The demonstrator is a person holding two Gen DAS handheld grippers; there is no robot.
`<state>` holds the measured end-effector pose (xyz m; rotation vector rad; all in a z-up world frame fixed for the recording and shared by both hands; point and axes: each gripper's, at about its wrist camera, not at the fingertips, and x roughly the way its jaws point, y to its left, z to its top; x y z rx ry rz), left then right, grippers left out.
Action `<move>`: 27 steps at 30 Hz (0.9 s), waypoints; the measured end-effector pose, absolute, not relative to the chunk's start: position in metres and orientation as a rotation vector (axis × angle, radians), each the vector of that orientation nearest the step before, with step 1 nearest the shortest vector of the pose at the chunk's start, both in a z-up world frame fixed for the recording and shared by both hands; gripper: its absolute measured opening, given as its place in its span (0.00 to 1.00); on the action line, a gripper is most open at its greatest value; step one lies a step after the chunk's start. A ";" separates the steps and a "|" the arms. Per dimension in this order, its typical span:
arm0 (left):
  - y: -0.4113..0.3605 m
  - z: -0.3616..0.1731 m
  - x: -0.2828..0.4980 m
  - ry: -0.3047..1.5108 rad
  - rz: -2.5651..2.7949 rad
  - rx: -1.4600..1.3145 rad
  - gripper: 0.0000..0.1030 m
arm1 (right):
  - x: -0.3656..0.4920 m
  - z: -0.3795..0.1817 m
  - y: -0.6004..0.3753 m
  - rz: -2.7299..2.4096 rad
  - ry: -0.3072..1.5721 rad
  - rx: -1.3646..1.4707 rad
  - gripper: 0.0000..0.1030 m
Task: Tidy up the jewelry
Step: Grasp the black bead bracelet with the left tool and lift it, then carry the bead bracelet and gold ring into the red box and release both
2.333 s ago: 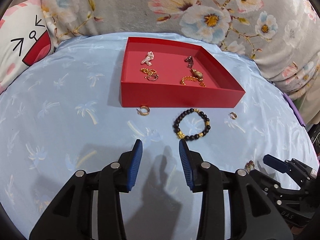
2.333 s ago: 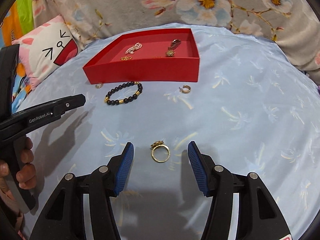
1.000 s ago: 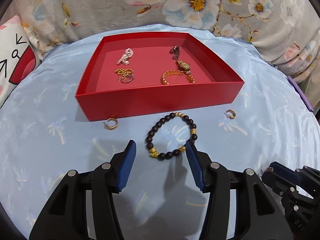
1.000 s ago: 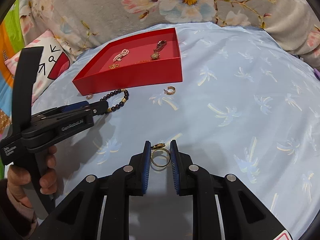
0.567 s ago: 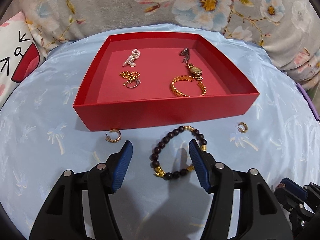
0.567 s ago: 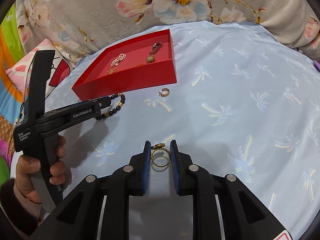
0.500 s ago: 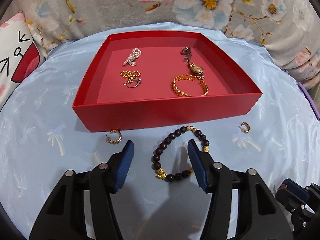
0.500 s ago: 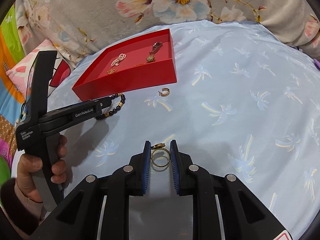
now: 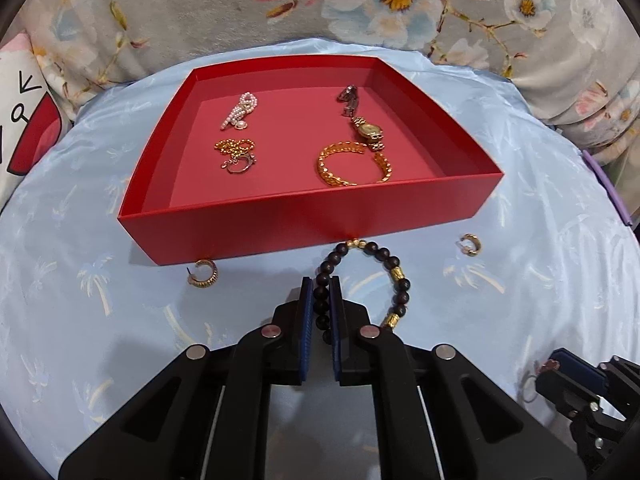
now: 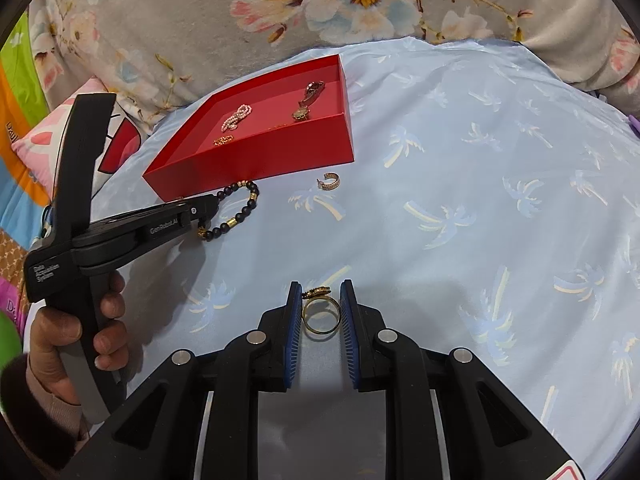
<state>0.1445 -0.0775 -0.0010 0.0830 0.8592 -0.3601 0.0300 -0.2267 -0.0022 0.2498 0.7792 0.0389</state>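
A dark beaded bracelet [image 9: 394, 273] with gold beads lies on the blue cloth just in front of the red box [image 9: 304, 224]. My left gripper [image 9: 321, 282] is closing its jaws on the bracelet's left side, and the blue pads press on the beads. The right wrist view shows that same gripper [image 10: 210, 205] at the bracelet [image 10: 244, 210]. My right gripper [image 10: 320, 285] is shut on a gold ring [image 10: 316, 292] that rests on the cloth. Inside the box lie a pearl piece [image 9: 240, 112], a gold chain [image 9: 234, 146], a watch [image 9: 370, 130] and a gold bangle [image 9: 352, 164].
Two gold hoop earrings lie loose by the box, one at its left front corner [image 9: 204, 274] and one to the right [image 9: 471, 244]. A floral blanket [image 9: 360, 8] rises behind the cloth. A cartoon pillow [image 9: 24, 128] sits at the left. A person's hand [image 10: 108, 320] holds the left gripper.
The left jaws, open on either side of the bracelet half a second ago, have closed onto its left side. The right gripper still holds the ring in the same spot.
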 end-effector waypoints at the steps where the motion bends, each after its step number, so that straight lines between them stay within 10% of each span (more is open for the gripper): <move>1: -0.077 0.003 0.142 0.854 -0.370 0.078 0.07 | 0.030 -0.001 -0.227 0.038 0.777 0.250 0.18; 27: -0.065 0.115 0.178 0.672 -0.432 -0.020 0.07 | 0.098 0.076 -0.229 0.097 0.653 0.175 0.18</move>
